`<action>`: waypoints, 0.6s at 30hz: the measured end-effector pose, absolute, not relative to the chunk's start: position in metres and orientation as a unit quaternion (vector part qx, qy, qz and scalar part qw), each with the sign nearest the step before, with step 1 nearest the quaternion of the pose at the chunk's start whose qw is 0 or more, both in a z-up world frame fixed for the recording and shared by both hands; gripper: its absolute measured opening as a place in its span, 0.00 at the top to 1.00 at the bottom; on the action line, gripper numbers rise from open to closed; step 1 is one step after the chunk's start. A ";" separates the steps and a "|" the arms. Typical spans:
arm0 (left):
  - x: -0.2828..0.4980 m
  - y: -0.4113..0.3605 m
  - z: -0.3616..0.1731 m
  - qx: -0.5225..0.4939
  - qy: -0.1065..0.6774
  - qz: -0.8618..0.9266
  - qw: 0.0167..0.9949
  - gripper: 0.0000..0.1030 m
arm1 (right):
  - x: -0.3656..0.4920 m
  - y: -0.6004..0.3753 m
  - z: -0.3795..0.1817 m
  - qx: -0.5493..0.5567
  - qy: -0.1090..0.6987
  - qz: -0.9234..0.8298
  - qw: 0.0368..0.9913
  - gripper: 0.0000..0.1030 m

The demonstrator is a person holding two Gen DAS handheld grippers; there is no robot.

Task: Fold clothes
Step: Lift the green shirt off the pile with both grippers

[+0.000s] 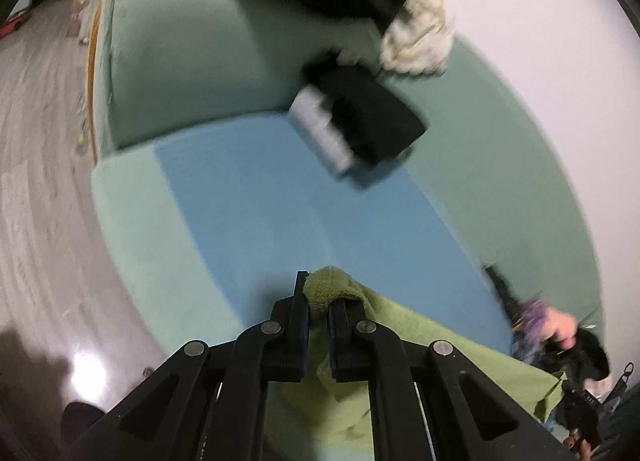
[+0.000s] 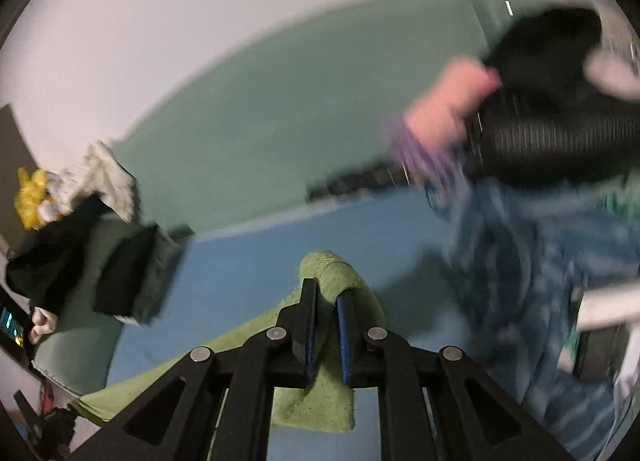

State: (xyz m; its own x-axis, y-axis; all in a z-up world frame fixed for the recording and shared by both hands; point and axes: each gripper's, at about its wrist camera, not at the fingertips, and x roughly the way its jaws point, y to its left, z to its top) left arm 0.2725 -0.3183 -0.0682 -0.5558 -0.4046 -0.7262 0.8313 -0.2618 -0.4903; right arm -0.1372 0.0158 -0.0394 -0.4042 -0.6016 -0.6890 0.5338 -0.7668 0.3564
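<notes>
A green towel [image 1: 432, 353] hangs stretched between my two grippers above a blue mat [image 1: 248, 197] on a green sofa. In the left wrist view my left gripper [image 1: 318, 303] is shut on one bunched corner, and the towel runs off to the lower right. In the right wrist view my right gripper [image 2: 326, 303] is shut on another corner of the towel [image 2: 332, 269], which runs down to the lower left. Both views are blurred.
A folded stack of black and grey clothes [image 1: 360, 121] [image 2: 132, 281] lies at the mat's far end. Loose cream and black garments [image 1: 416, 33] are piled on the sofa arm. At the right are a blurred hand with a purple cuff [image 2: 448, 109], blue patterned cloth [image 2: 520, 261] and a black ribbed object [image 2: 552, 141].
</notes>
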 end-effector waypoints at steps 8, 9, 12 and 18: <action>0.253 -0.308 -0.114 0.310 0.449 -0.733 0.406 0.93 | -0.112 -0.016 -0.147 0.544 0.043 -0.767 0.338 0.89; 0.253 -0.309 -0.113 0.309 0.447 -0.734 0.406 0.93 | -0.110 -0.020 -0.151 0.546 0.051 -0.762 0.343 0.89; 0.258 -0.317 -0.099 0.284 0.443 -0.748 0.405 0.93 | -0.115 -0.029 -0.131 0.519 0.043 -0.773 0.363 0.89; 0.255 -0.332 0.017 0.178 0.369 -0.822 0.395 0.93 | -0.132 -0.033 0.009 0.346 -0.014 -0.838 0.422 0.95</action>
